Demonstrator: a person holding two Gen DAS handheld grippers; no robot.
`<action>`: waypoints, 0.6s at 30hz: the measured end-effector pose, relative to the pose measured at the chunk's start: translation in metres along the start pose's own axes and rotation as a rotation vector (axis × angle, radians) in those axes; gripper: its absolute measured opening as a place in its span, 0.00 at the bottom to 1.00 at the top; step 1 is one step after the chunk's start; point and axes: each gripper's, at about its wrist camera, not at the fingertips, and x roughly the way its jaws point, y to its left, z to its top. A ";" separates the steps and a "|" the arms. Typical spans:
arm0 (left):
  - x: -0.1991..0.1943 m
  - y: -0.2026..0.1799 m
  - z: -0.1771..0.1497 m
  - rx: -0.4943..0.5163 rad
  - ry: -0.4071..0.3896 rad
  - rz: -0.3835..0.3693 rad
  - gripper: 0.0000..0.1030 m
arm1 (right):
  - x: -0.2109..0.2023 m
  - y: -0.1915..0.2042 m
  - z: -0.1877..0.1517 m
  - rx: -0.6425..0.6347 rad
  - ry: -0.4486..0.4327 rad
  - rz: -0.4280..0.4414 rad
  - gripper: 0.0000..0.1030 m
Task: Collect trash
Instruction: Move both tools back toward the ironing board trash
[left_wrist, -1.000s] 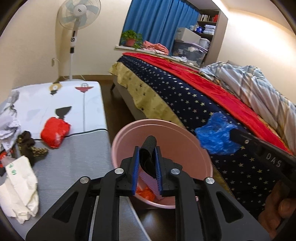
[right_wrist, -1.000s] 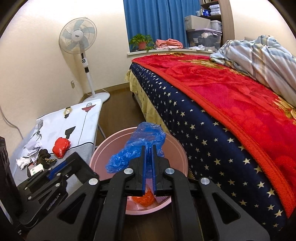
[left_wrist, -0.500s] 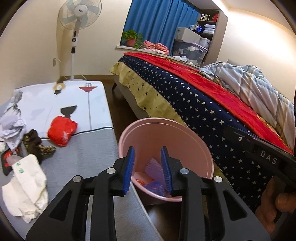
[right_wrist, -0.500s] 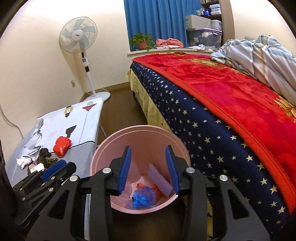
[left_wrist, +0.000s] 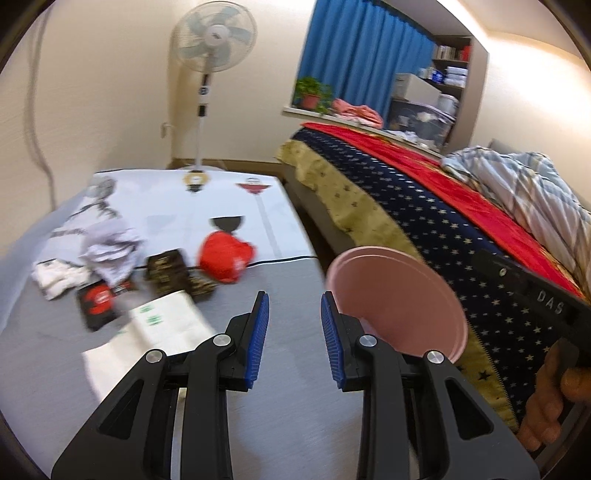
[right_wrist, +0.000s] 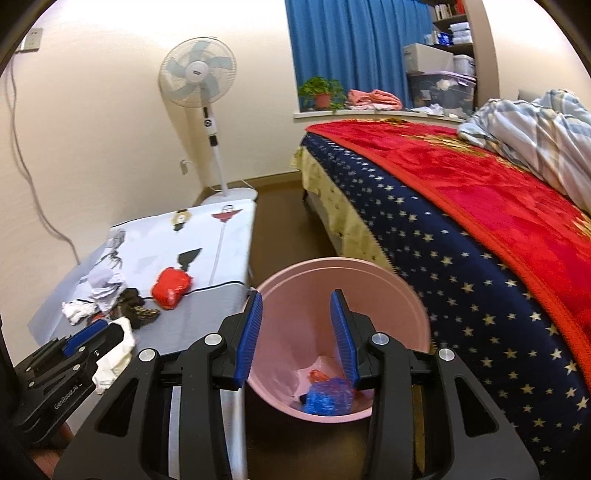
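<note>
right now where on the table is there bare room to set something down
Bare grey table near the bin, in front of the left claw, and the white far end behind the red bag. Crowded on the left: white paper, dark wrappers, rags.

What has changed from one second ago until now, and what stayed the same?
Both grippers let go. The right gripper dropped the blue plastic bag into the pink bin; its jaws have just been opening. The left gripper released its dark item and swung toward the table. The red wrapper and other trash stayed put.
</note>
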 end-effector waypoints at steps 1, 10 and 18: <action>-0.003 0.006 -0.002 -0.003 0.000 0.018 0.29 | 0.001 0.004 0.000 -0.002 0.000 0.008 0.38; -0.019 0.075 -0.016 -0.120 0.027 0.210 0.37 | 0.018 0.047 -0.002 -0.017 0.010 0.100 0.38; -0.014 0.122 -0.033 -0.252 0.095 0.314 0.47 | 0.037 0.080 -0.009 -0.039 0.035 0.148 0.38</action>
